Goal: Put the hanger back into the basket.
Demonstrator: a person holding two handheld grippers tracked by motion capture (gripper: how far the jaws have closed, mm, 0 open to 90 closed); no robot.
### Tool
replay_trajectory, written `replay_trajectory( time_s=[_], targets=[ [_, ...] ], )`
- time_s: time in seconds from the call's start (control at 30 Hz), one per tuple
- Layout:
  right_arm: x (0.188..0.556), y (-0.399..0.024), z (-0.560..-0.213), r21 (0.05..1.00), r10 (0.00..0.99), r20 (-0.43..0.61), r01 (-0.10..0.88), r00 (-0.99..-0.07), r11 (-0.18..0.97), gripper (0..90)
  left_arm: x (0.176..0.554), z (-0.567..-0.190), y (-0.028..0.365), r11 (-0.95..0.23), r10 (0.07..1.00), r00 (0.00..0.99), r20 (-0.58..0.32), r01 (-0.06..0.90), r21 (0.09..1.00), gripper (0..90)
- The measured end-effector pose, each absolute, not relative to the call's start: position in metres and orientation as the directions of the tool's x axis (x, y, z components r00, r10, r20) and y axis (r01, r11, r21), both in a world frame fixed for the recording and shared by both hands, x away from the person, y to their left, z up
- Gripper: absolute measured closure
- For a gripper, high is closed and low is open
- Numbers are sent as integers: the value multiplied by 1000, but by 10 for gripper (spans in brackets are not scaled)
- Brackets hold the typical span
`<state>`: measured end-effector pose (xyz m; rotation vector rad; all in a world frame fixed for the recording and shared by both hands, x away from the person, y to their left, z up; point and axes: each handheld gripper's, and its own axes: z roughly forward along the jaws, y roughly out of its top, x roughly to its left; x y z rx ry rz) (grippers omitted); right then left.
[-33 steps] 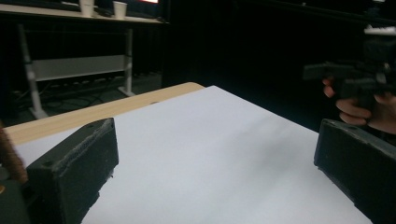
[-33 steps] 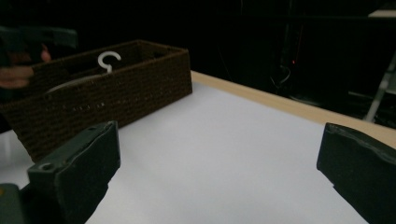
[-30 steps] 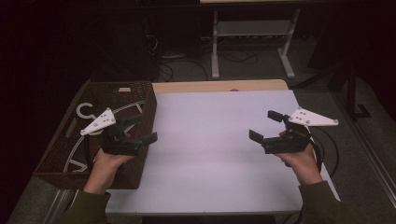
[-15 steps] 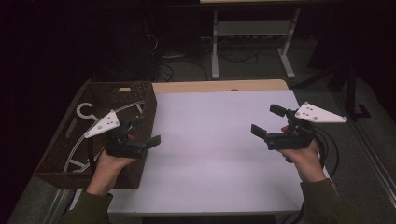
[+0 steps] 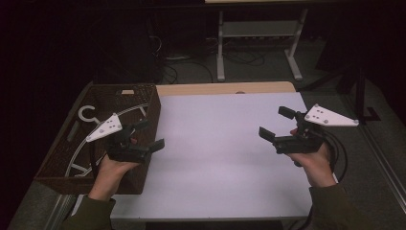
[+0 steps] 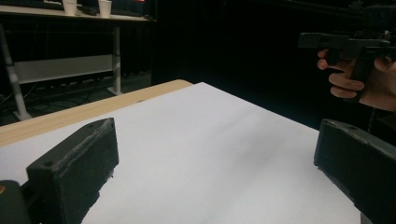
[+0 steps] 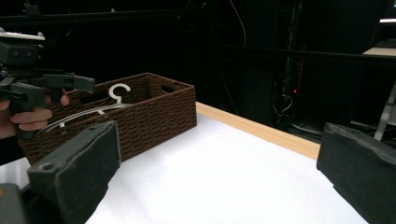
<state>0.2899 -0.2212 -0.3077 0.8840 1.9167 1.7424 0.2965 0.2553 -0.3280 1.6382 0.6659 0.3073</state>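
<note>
**Both grippers empty, hangers waiting in the basket on the left**

At the far left of the worktop [image 5: 225,143] sits a dark woven basket [image 5: 148,103], and inside it lie white hangers [image 5: 88,115], one hook curling up near the far end, the long curved bars running roughly front to back along the basket. From the right gripper view the same hook pokes up above the basket's rim.

The left gripper [image 5: 146,136] hovers right at the basket's inner wall, over its near right corner, so the hangers lie just to its left and slightly behind it. Its fingers [image 6: 79,163] stand wide apart with nothing between them but bare white worktop; they point across the worktop, away from the basket.

Move rightward over the bare white sheet and you come to the right gripper [image 5: 275,124], well apart from the basket, near the worktop's right edge. Its fingers [image 7: 79,158] are likewise spread wide and empty, aimed back toward the basket.

By my reckoning the left hand is much the nearer to a hanger; it would need to turn toward the basket and dip in, closing across a bar rather than along it.
</note>
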Motion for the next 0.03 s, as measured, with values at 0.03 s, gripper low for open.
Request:
replay_trajectory(
  time_s=[0.03],
  targets=[
    [290,-221,-307,984,686,115,179,-718,23,0,297,-328,255,-54,581,796,-171,247,968,0]
  ],
)
